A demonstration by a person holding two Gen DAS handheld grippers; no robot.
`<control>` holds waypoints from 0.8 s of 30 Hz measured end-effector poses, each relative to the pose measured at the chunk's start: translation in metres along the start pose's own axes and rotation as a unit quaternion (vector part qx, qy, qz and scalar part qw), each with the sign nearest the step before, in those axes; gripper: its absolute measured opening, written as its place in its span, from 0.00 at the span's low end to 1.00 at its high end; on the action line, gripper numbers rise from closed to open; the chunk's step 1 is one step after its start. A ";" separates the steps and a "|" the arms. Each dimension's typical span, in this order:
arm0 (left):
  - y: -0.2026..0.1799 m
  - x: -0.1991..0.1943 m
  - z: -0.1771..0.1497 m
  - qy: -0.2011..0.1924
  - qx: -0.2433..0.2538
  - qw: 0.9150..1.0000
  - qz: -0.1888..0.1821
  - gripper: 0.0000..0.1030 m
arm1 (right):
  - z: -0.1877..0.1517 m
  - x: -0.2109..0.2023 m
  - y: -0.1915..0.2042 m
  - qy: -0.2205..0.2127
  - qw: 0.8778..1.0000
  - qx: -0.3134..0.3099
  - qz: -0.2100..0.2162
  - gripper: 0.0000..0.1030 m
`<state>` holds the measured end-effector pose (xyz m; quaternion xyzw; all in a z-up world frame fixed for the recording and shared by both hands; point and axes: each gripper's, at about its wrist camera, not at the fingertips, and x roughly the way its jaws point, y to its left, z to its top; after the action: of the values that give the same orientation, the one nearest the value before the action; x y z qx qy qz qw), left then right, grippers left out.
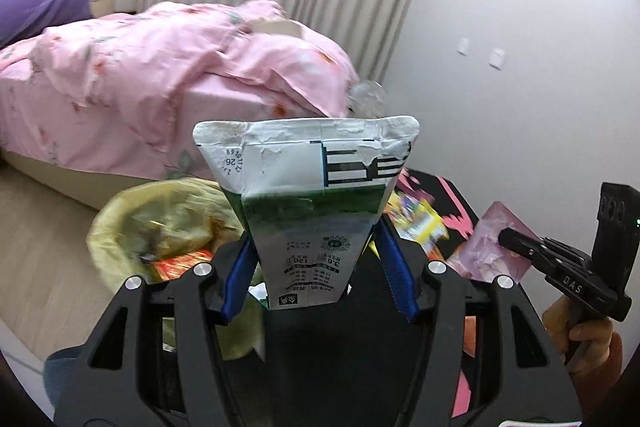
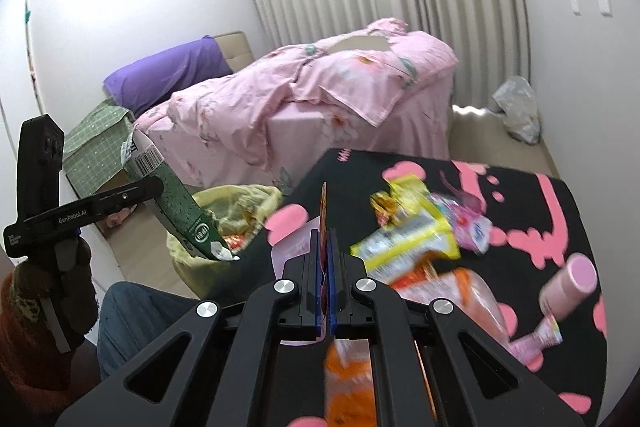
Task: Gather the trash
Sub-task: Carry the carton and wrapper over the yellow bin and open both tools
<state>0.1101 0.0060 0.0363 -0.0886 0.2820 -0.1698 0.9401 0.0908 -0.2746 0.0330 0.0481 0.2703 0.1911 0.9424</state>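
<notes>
My left gripper [image 1: 316, 259] is shut on a green and white milk carton [image 1: 308, 195], held upright over a trash bin lined with a yellow bag [image 1: 160, 223]. The carton also shows in the right wrist view [image 2: 176, 203], tilted above the bin [image 2: 236, 211]. My right gripper [image 2: 325, 247] is shut on a thin pink wrapper [image 2: 324, 211] held edge-on above the black and pink table [image 2: 560, 211]. The right gripper also shows in the left wrist view [image 1: 516, 241], with the pink wrapper [image 1: 488, 247] in it.
Yellow snack wrappers [image 2: 412, 231], an orange packet [image 2: 452, 291] and a pink bottle [image 2: 568, 279] lie on the table. A bed with a pink duvet [image 2: 320, 87] stands behind. A plastic bag [image 2: 516, 111] sits in the far corner.
</notes>
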 end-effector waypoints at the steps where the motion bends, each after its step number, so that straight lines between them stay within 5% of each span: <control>1: 0.007 -0.003 0.003 -0.005 -0.006 1.000 0.009 0.53 | 0.003 0.005 0.005 0.001 1.000 -0.004 0.006 0.05; 7: 0.061 -0.024 0.017 -0.055 -0.049 0.993 0.095 0.53 | 0.023 0.042 0.032 0.020 0.998 -0.031 0.042 0.05; 13: 0.106 -0.012 0.010 -0.045 -0.102 0.989 0.100 0.53 | 0.047 0.092 0.061 0.043 0.993 -0.061 0.088 0.05; 18: 0.128 0.037 0.002 -0.008 -0.110 0.991 0.078 0.53 | 0.072 0.147 0.081 0.062 0.990 -0.082 0.101 0.05; 24: 0.154 0.107 -0.032 0.085 -0.109 0.984 0.115 0.52 | 0.078 0.215 0.096 0.122 0.981 -0.093 0.122 0.05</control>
<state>0.2174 0.1069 -0.0845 -0.1431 0.3863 -0.0361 0.9105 0.2676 -0.1022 0.0125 -0.0312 0.3567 0.3334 0.8721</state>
